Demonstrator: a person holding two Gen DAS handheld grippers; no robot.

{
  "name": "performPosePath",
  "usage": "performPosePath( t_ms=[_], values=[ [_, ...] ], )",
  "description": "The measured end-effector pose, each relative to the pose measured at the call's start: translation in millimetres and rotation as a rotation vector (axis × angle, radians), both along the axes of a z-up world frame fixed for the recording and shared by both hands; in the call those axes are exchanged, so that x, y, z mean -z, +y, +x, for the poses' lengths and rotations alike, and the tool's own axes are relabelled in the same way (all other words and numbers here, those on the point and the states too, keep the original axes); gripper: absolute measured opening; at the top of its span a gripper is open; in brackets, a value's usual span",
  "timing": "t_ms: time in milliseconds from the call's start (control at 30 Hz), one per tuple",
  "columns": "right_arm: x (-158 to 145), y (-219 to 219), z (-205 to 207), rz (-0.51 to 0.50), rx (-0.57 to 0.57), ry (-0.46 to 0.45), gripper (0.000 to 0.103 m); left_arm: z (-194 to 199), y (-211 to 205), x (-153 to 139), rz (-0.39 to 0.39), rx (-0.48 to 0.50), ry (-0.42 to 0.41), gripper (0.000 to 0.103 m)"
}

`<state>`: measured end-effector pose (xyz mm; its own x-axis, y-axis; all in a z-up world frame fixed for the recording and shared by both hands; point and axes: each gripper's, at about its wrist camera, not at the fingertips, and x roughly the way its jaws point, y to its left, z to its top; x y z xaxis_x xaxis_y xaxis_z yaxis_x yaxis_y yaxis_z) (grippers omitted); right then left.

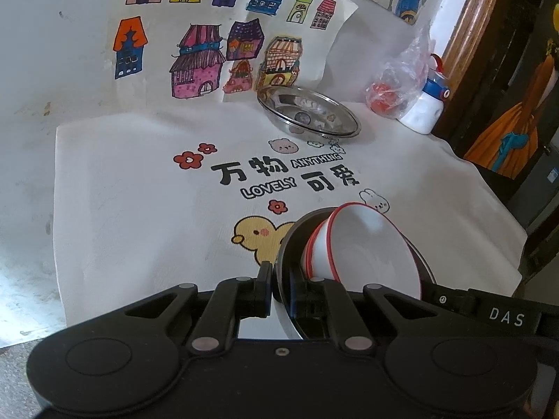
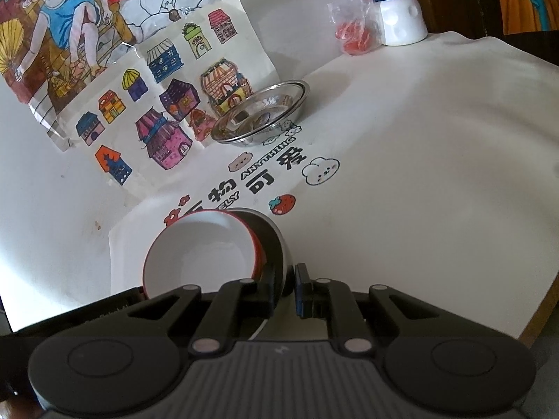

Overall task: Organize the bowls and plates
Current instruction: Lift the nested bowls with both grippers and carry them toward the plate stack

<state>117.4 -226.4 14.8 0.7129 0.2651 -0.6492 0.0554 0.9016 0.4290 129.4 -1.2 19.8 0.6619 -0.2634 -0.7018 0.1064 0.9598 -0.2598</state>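
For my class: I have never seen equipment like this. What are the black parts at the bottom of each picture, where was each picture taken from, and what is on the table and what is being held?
The black parts are two hand-held grippers, each carrying its own wide-angle camera that looks along its fingers. One picture comes from the left gripper, the other from the right gripper. Both are shut on the rim of a dark-rimmed bowl, one on each side, with a white red-rimmed bowl lying tilted inside it. Below is a white cloth printed with cartoons and the words "anything lovely". Farther back sit a shiny steel dish, a children's bottle, a plastic bag with something red inside, and coloured house drawings.
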Motion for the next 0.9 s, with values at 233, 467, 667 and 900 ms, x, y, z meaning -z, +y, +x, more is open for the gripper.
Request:
performPosePath(
  t_ms=[233,467,667,900],
  values=[
    [0.4,-5.5,15.2,0.018,0.006,0.006,0.013,16.2,-5.1,-4.1,0.011,-0.012,-0.009,0.007],
    [-1.4,-10.3,29.2,0.008,0.020,-0.004,0.013,32.9,-10.4,-2.8,-0.001,-0.012,-0.012,0.007],
    [-2.4,-11.3,44.4,0.001,0.019,-0.012,0.013,47.1,-13.3,-2.6,-0.006,-0.013,-0.016,0.007],
    [-2.6,-13.8,61.3,-0.007,0.022,-0.023,0.013,64.1,-18.2,-5.1,-0.007,-0.018,-0.031,0.007]
  ],
)
